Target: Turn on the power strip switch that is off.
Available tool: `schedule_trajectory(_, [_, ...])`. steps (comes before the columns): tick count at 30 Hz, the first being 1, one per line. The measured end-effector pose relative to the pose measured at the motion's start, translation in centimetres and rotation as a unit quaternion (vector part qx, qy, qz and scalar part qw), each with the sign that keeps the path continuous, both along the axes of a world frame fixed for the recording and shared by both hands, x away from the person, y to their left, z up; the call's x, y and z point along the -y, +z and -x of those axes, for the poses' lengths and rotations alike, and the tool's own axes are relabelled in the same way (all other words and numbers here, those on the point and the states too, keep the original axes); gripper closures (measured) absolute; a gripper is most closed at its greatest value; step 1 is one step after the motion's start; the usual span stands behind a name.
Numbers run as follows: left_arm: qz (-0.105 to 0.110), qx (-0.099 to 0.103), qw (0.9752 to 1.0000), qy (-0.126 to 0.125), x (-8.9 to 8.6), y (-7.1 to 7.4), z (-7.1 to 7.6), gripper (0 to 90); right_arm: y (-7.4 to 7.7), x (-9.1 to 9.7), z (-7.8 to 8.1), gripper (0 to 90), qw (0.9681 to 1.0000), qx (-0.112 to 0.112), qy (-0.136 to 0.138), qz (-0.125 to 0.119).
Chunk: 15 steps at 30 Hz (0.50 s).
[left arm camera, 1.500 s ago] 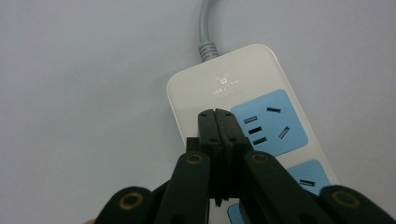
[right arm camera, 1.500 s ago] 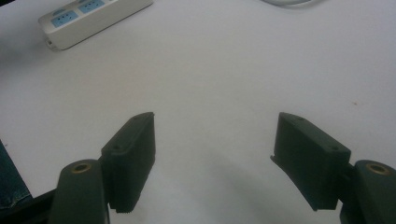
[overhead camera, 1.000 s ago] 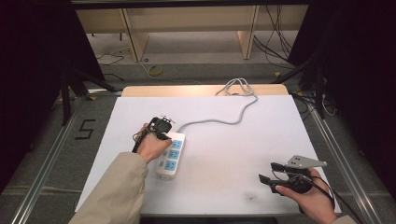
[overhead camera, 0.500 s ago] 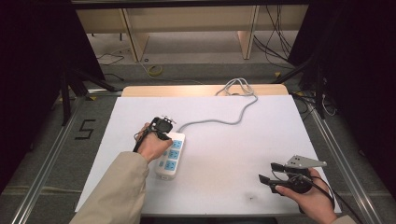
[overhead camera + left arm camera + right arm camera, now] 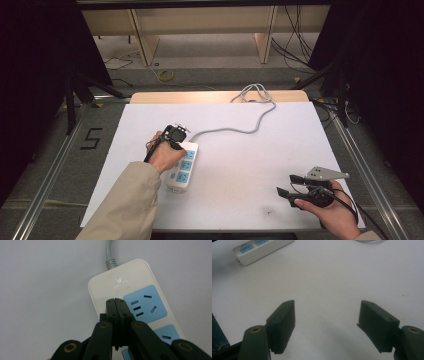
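A white power strip (image 5: pixel 182 166) with blue sockets lies on the white table, left of centre; its grey cable (image 5: pixel 235 127) runs to the far edge. My left gripper (image 5: pixel 175 136) is shut, with nothing between its jaws, and its tips (image 5: pixel 116 302) rest over the strip's (image 5: pixel 130 287) top face near the cable end, beside the first blue socket (image 5: pixel 145 305). My right gripper (image 5: pixel 287 185) stands open near the front right of the table, jaws wide apart with nothing between them (image 5: pixel 327 315). The power strip (image 5: pixel 259 248) shows far off in the right gripper view.
The white table (image 5: pixel 250 160) has bare room between the two grippers. A wooden strip (image 5: pixel 200 96) borders its far edge, where the cable coils (image 5: pixel 252 92). Metal rails (image 5: pixel 45 175) run along both sides, and shelving (image 5: pixel 200 30) stands behind.
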<state>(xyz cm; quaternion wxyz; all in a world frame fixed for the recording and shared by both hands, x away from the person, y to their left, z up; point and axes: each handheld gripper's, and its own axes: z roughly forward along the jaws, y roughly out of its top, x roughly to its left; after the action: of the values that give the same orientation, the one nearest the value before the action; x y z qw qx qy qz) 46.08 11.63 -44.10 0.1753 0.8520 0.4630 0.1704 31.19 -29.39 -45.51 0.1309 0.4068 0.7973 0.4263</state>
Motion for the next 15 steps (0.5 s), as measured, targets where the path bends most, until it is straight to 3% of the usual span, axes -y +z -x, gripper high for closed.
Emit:
schedule_trajectory(6, [-0.013,0.0,0.9999,0.001,0.38,0.02,-0.03,90.0,0.01,-0.01,0.03,29.9,1.0,0.0,0.0,-0.001])
schedule_trajectory(10, [-0.001,-0.005,1.0,0.007,0.17,0.04,-0.14,90.0,0.02,0.02,0.03,29.9,1.0,0.0,0.001,-0.001])
schedule_trajectory(15, [-0.007,-0.003,0.9999,0.009,0.31,0.01,-0.11,90.0,0.02,-0.02,0.05,29.8,1.0,0.0,0.001,-0.001])
